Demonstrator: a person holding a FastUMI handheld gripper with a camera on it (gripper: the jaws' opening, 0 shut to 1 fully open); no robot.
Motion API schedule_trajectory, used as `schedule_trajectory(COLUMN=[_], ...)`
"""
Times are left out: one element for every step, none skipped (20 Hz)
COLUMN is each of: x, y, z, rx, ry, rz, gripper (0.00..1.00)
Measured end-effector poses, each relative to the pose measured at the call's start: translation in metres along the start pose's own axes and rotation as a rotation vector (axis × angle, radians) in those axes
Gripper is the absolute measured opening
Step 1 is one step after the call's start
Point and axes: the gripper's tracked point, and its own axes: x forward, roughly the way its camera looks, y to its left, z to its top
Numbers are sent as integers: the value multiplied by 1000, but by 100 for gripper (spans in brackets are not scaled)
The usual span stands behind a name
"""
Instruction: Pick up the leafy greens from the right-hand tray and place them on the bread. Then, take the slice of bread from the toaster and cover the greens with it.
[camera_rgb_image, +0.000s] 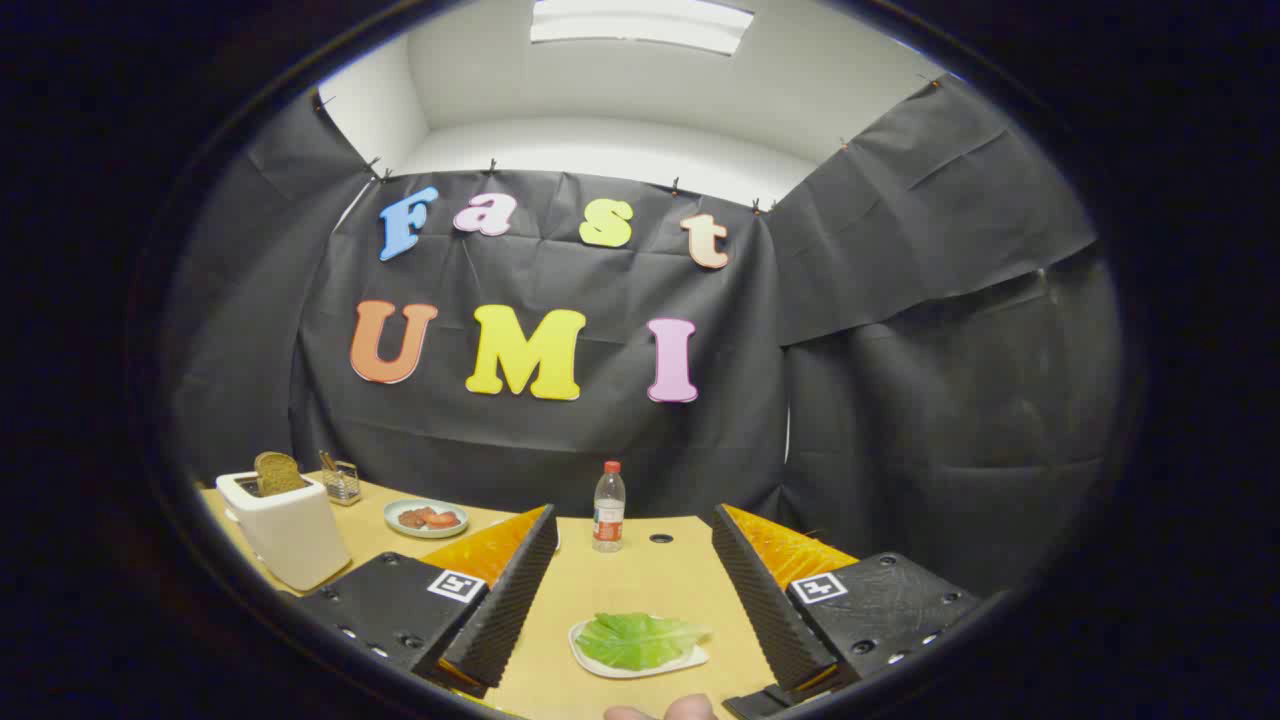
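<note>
1. Nearest, just behind the claw's base: fingertips of a person's hand (662, 710) are glimpsed at the lower edge, close to the near rim of the tray.
2. Claw (637, 560): fingers are held wide apart, nothing pinched, nothing touched. Ribbed inner faces are turned toward each other w/ bare table (640, 575) between.
3. Between the fingers, toward their base: small white tray (590, 655) w/ leafy greens (640, 640) lying flat on it. Leaf is centred in the gap, apart from both fingers.
4. Handling, judged: greens are expected to be v. light, soft, floppy, easily torn or creased; tray is shallow, so it may slide or lift if the rim gets caught. Leaf is best taken at a raised, crinkled edge or across the thicker mid rib, w/ a gentle squeeze. Too flat a pinch may be missed, as the leaf hugs the tray.
5. Just ahead of the tips, approx. centre: water bottle (608, 508) w/ red cap is stood upright; a small dark hole in the table is seen beside it.
6. Beyond the left finger: a plate (425, 530) w/ reddish food pieces.
7. Farther out past the left finger: white toaster (285, 530) w/ a bread slice (277, 472) stuck up from the slot; slice is judged stiff, dry, crumbly, best gripped by its exposed top. A small wire rack (342, 482) is seen behind it.
8. The bread meant to receive the greens can't be made out.
</note>
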Motion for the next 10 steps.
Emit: schedule_trajectory(x=[-1, 0, 0, 0, 0, 0, 0, 1, 1, 2], y=[0, -1, -1, 0, -1, 0, 2, 3, 5, 7], z=[1, 2, 3, 1, 1, 0, 1, 1, 1, 1], rx=[3, 6, 9, 8, 5, 3, 3, 3, 1, 1], ry=[0, -2, -3, -3, -2, 0, 1, 1, 1, 0], rz=[2, -1, -2, 0, -2, 0, 3, 6, 9, 13], gripper=[95, 95, 95, 95, 95, 95, 95, 95, 95, 95])
